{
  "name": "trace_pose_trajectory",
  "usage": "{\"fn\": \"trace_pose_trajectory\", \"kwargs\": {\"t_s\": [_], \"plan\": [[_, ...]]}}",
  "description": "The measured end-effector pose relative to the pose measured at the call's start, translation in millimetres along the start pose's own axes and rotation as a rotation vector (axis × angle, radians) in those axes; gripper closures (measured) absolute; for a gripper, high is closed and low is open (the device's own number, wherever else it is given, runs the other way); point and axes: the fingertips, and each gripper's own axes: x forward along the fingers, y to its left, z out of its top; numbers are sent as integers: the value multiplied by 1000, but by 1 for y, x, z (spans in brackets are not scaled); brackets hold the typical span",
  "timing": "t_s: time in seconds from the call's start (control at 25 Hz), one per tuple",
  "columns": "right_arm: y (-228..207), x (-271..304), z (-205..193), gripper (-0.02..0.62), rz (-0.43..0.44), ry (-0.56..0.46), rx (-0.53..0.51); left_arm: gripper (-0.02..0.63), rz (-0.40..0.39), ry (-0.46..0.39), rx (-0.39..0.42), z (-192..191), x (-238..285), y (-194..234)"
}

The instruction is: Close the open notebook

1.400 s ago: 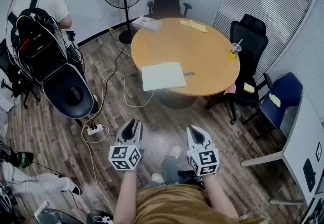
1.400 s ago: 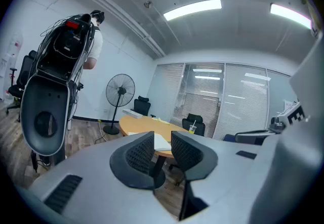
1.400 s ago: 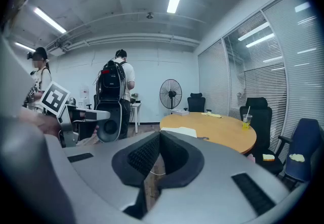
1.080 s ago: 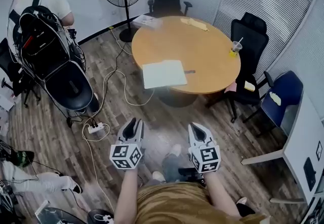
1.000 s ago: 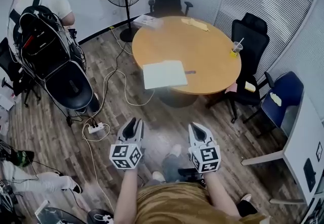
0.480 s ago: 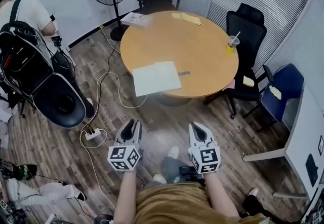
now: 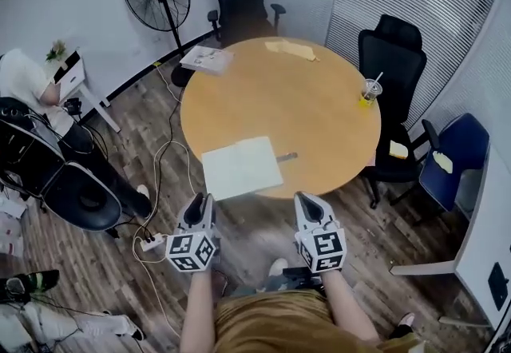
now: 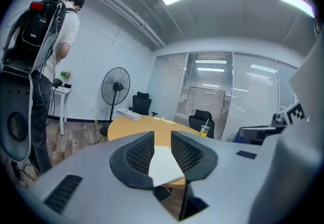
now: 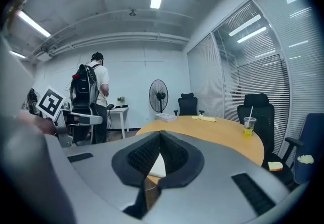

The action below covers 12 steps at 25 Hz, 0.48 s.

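White pages face up: the open notebook (image 7: 241, 167) lies flat at the near rim of the round wooden worktop (image 7: 319, 96), just below the centre of the head view, with a small dark thing, perhaps a pen (image 7: 286, 157), just beside its right edge. Both grippers hang low in the frame, short of the worktop and well apart from the notebook. The left gripper (image 7: 200, 201) has its jaws apart and nothing between them; the right gripper (image 7: 306, 200) has its jaw tips together, also empty.

This looks like the approach, with closing not yet begun. Next, the grippers need to reach the worktop's edge. One jaw should slip under the outer edge of one half and fold it over. The right gripper's jaws would need to part first if it does the lifting.
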Motion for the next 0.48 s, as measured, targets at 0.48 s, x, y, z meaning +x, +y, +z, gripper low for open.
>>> {"fn": "trace_pose_trajectory", "kwargs": {"t_s": [0.48], "plan": [[-44,54,-2,584,4,21,14,495,29,-2,30,16,60,12]]}}
